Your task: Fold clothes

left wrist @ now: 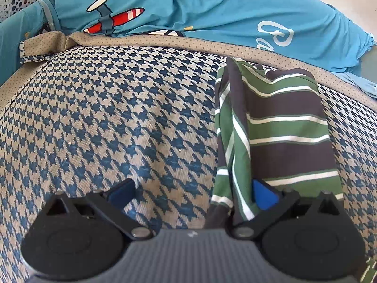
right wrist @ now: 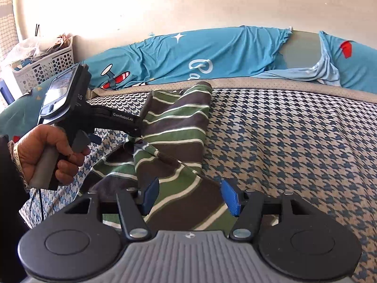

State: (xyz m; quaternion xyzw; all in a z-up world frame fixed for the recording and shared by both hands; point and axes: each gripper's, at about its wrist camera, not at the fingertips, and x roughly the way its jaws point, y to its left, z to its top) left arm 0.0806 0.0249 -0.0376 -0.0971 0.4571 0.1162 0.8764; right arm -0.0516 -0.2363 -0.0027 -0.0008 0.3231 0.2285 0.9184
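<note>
Here both tools gape: left tool and right tool over the striped garment.

This is a bedroom in a home. A bed with a houndstooth cover fills most of the view. Behind the bed lie blue pillows printed with a toy plane, against a plain cream wall. Left of the bed stands a white perforated basket with household things inside.
</note>
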